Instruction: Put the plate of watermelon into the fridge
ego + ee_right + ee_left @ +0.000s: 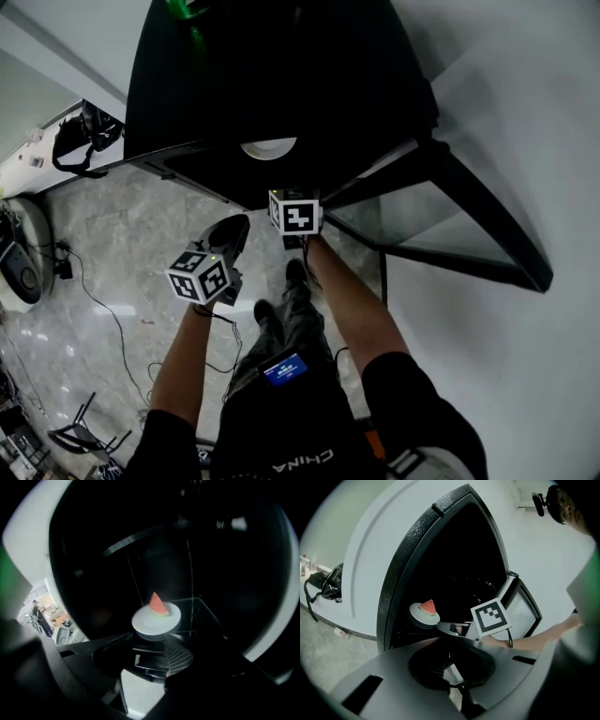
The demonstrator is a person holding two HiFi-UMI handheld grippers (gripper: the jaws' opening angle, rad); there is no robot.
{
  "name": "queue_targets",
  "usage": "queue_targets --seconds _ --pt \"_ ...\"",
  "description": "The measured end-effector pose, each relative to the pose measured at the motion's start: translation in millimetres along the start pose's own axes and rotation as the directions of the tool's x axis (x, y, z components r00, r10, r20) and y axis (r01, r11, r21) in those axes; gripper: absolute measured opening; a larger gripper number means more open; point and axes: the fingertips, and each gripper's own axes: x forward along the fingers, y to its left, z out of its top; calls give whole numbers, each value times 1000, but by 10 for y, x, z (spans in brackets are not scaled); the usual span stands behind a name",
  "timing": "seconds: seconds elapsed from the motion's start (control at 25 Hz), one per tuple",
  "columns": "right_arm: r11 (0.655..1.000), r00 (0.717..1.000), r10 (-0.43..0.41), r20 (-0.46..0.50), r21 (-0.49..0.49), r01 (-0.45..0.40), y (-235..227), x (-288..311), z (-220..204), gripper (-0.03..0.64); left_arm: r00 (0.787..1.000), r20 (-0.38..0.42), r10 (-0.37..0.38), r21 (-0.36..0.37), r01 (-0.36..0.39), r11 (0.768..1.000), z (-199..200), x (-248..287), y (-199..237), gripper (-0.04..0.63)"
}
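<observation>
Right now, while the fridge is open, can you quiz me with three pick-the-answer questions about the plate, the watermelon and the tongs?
1. Where is the plate?
A) on the floor
B) in the dark opening of the fridge
C) on top of the fridge

2. How many watermelon slices are on it?
A) one
B) two
C) four

3. How are the left tongs?
A) wide open
B) gripping the plate
C) shut, with nothing in them

Answers:
1 B: both gripper views show the plate against the fridge's dark inside.
2 A: a single red wedge stands on the white plate.
3 C: the left gripper view shows the jaws together, with the plate well ahead of them.
</observation>
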Motion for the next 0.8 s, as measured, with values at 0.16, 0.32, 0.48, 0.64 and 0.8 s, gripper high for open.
queue_targets --seconds 0.16,0.32,0.48,0.64,0.8 --pt "999 993 -22 119 -30 26 140 -578 258 119 1000 17 -20 52 19 998 107 -230 -189 12" --pt "998 974 10 227 -68 6 363 -1210 525 37 998 44 -51 102 46 994 266 -519 -441 12" --pt "994 944 78 319 -98 -49 636 -1887 787 23 992 85 -93 180 77 981 484 -860 -735 12" --pt "992 921 126 368 -62 -111 828 -2527 855 17 983 135 -126 264 86 961 641 -1287 -1015 12" --pt "983 904 134 407 64 -175 784 -3235 681 15 978 181 -100 287 45 957 585 -1749 -1118 12"
